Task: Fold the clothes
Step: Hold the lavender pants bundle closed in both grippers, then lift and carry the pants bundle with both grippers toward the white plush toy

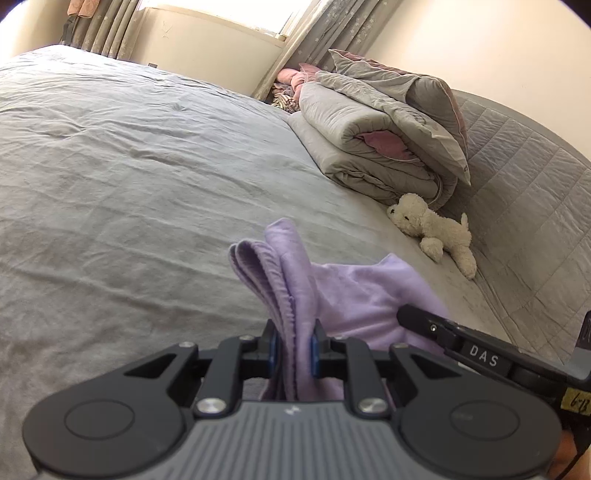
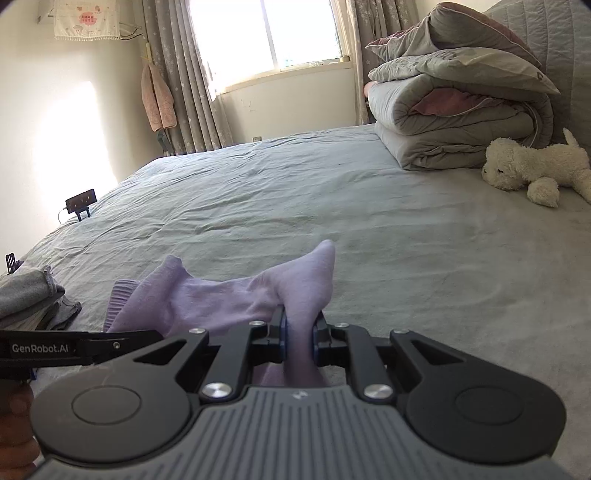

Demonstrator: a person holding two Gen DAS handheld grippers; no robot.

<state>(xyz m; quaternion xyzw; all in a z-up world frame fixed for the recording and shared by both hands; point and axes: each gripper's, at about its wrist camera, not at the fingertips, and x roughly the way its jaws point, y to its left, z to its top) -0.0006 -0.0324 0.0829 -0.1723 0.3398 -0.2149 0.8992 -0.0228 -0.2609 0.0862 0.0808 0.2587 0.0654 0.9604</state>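
Observation:
A lilac garment (image 1: 354,291) is held up over the grey bed sheet (image 1: 129,177). My left gripper (image 1: 294,345) is shut on a bunched ribbed edge of it, which sticks up between the blue pads. My right gripper (image 2: 298,339) is shut on another pinch of the same lilac garment (image 2: 207,299), with a fold standing up past the fingertips. In the left wrist view the right gripper (image 1: 410,314) shows as a black arm at the right. In the right wrist view the left gripper (image 2: 147,338) shows at the left edge, close by.
A rolled grey quilt with pillows (image 1: 384,125) and a white plush dog (image 1: 432,229) lie near the quilted headboard (image 1: 535,177). Grey folded clothes (image 2: 29,299) sit at the bed's left edge. Wrinkled grey sheet (image 2: 295,192) stretches ahead toward the window (image 2: 266,33) and curtains.

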